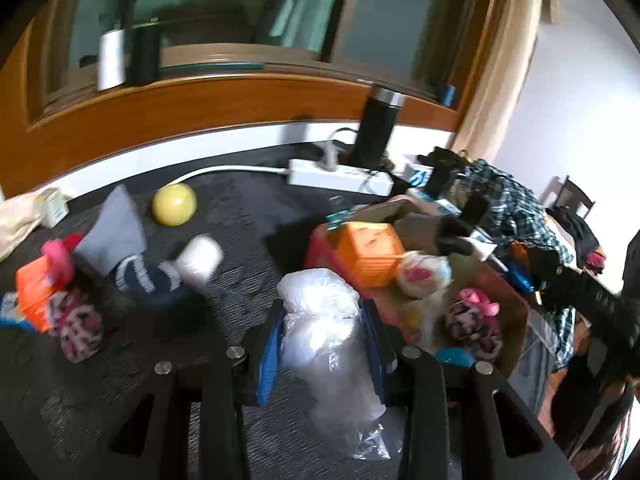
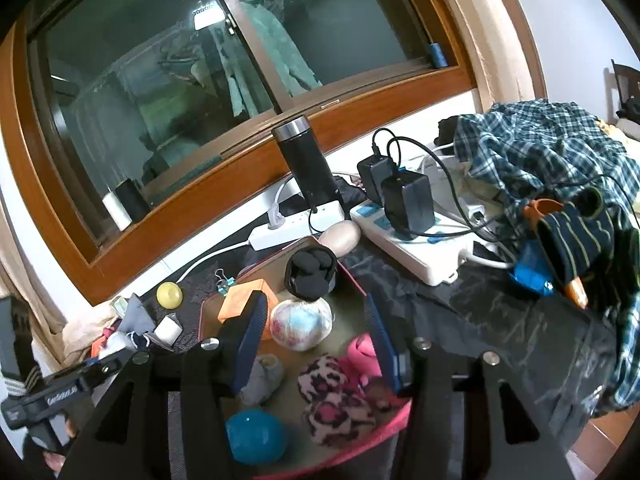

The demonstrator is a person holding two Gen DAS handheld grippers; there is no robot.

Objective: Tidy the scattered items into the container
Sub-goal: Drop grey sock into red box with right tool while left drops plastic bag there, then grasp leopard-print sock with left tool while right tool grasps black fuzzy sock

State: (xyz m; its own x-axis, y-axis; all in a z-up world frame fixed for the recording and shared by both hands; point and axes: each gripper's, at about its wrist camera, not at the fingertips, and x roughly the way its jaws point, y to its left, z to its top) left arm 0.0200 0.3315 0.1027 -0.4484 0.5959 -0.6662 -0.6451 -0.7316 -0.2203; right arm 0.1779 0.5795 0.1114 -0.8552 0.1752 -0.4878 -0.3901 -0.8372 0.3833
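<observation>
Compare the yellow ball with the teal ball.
The glossy yellow ball lies out on the dark mat, outside the red-rimmed container; the translucent teal ball already sits inside it. The yellow ball is opaque and pale, the teal one deep blue-green and glassy. The yellow ball lies apart from its neighbours, while the teal ball lies close to a grey sock. Both are round and smooth.

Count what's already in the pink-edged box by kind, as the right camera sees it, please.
Balls: 2, a pastel ball and a teal ball
Socks: 2, a grey sock and a pink leopard sock
Orange block: 1
Black cup: 1
Total: 6
</observation>
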